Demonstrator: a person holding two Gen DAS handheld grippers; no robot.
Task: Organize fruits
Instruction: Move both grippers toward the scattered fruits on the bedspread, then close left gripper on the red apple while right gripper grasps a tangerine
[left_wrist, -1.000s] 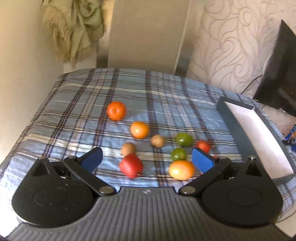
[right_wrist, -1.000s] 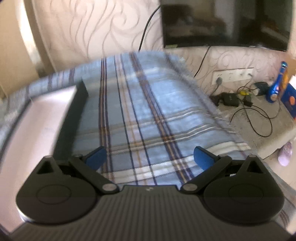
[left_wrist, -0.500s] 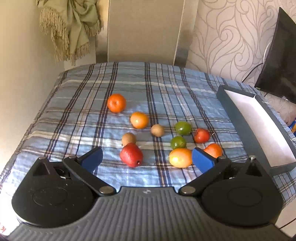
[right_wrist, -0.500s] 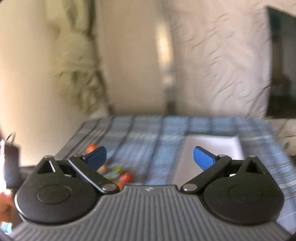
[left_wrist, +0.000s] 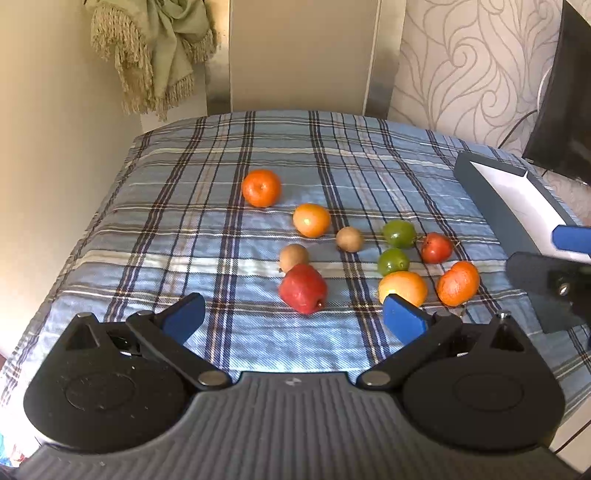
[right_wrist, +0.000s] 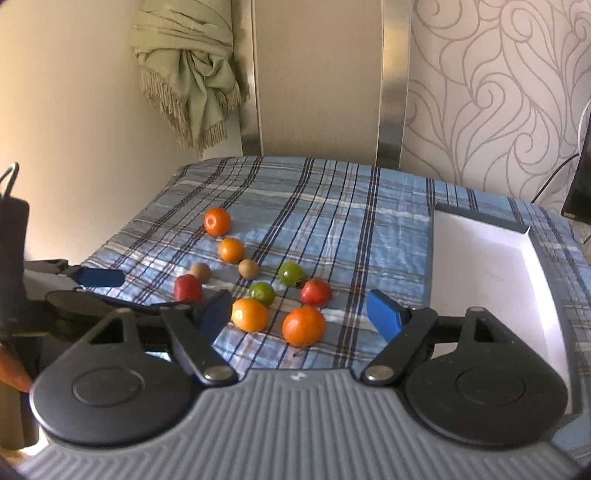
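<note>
Several fruits lie loose on a blue plaid cloth: a red apple, oranges, two green limes, a small red fruit and two brown ones. A grey tray with a white inside sits at the right. My left gripper is open and empty, just short of the apple. My right gripper is open and empty, with an orange just beyond its fingertips. The right gripper also shows at the right edge of the left wrist view.
A wall and a green fringed cloth stand behind the table. A patterned wall and a dark screen are at the right. The cloth's far half holds no fruit.
The right gripper has swung round from the table's right side to face the fruits and tray. The left gripper has drawn back and lifted a little.
</note>
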